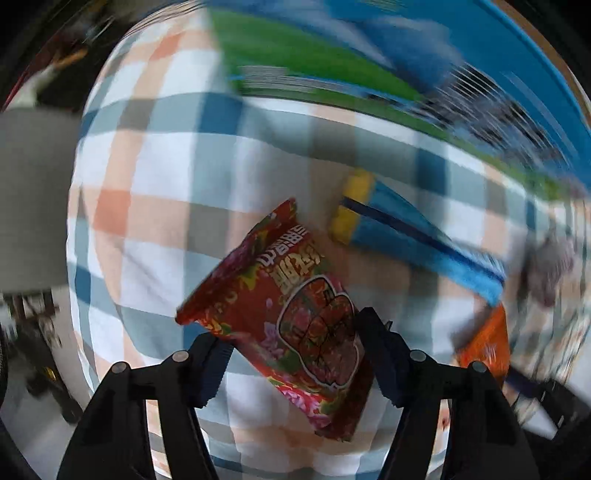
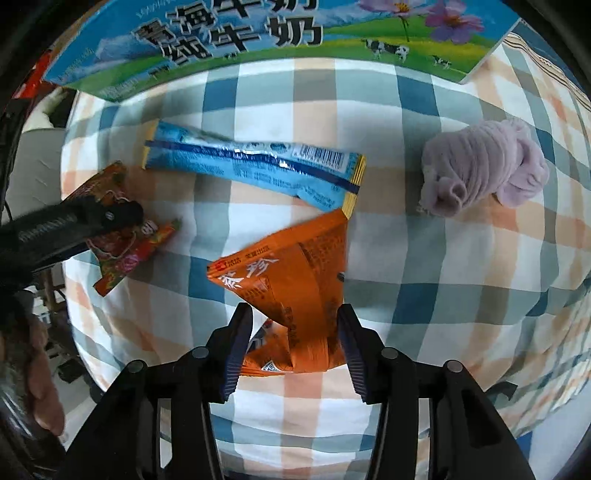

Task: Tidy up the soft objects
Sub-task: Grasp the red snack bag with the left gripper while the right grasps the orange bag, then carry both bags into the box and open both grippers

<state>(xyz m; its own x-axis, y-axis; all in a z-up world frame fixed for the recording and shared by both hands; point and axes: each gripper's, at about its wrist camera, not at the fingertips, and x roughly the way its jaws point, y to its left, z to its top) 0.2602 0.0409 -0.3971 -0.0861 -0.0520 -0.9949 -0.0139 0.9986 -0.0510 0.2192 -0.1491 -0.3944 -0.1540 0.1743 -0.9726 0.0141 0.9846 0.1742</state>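
My left gripper (image 1: 293, 343) is shut on a red flowered snack packet (image 1: 288, 314) and holds it above the checked cloth; it also shows in the right wrist view (image 2: 122, 254), with the left gripper (image 2: 74, 225) over it. My right gripper (image 2: 295, 332) is shut on an orange packet (image 2: 291, 273), whose corner shows in the left wrist view (image 1: 487, 343). A long blue packet with yellow ends (image 2: 255, 166) lies flat beyond it, also in the left wrist view (image 1: 417, 236). A rolled lilac cloth (image 2: 484, 166) lies at the right.
A checked blue, orange and white cloth (image 2: 406, 258) covers the table. A blue and green milk carton box (image 2: 258, 33) stands along the far edge, blurred in the left wrist view (image 1: 332, 55). The table's left edge drops to the floor (image 2: 70, 354).
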